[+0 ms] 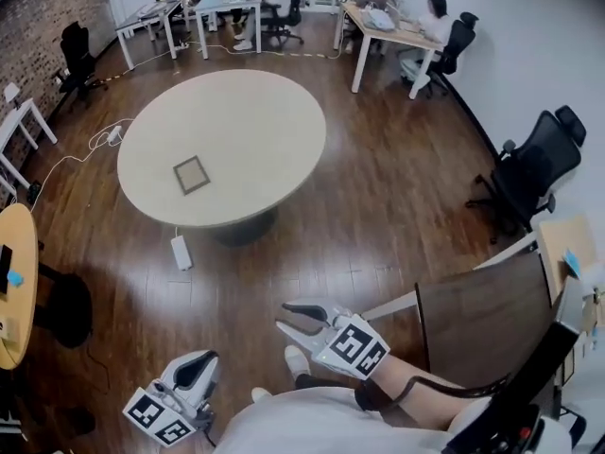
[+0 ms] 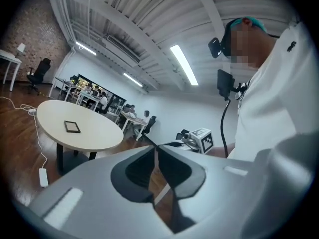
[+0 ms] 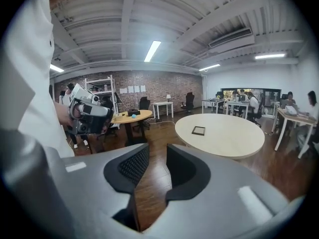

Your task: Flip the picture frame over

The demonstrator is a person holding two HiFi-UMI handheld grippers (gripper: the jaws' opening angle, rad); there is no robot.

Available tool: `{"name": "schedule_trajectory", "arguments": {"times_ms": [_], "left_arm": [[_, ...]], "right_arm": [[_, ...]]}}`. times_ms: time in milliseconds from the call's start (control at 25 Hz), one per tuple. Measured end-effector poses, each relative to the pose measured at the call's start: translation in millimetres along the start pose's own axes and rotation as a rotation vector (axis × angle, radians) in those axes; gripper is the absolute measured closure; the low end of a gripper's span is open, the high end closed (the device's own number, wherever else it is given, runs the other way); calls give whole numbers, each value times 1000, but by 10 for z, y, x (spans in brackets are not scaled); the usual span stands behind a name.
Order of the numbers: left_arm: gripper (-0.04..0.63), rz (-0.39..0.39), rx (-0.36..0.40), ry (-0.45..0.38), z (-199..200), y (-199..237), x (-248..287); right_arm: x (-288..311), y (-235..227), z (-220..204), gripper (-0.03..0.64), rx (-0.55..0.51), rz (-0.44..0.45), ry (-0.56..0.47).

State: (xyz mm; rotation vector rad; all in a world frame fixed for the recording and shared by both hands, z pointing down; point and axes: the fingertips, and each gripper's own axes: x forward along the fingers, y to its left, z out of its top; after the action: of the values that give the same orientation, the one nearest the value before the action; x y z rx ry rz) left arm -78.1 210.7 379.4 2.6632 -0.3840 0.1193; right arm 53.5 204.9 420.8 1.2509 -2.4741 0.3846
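The picture frame (image 1: 192,174) lies flat on the round beige table (image 1: 255,121), far ahead of both grippers. It is small and dark-edged in the left gripper view (image 2: 72,127) and in the right gripper view (image 3: 198,130). My left gripper (image 1: 200,367) hangs low beside the person's body, its jaws shut with nothing between them (image 2: 155,148). My right gripper (image 1: 288,317) is held in the air over the wooden floor, jaws open and empty (image 3: 157,156). Each gripper shows in the other's view: the right gripper (image 2: 199,139) and the left gripper (image 3: 88,116).
A white power strip (image 1: 181,252) lies on the floor by the table's base. A black office chair (image 1: 529,173) and a dark brown desk (image 1: 482,320) stand at the right. A yellow round table (image 1: 14,282) is at the left. People sit at desks (image 1: 397,31) at the back.
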Motion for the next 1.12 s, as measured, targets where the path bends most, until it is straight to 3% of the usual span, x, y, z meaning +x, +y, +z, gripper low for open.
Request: {"name": "schedule_trajectory", "arguments": {"times_ms": [320,600,1120], "left_arm": [[572,-35,10,33,-289,-78,-399],[572,-53,-18,12,-423,-95,-604],[572,-24,-29,1,-500,-28,-849]], "right_arm": [[-243,469,-25,506,-14,-85,15],[-279,735,-123,509,-20,-125,35],[-240,918,-87,514,-53,-128,41]]}}
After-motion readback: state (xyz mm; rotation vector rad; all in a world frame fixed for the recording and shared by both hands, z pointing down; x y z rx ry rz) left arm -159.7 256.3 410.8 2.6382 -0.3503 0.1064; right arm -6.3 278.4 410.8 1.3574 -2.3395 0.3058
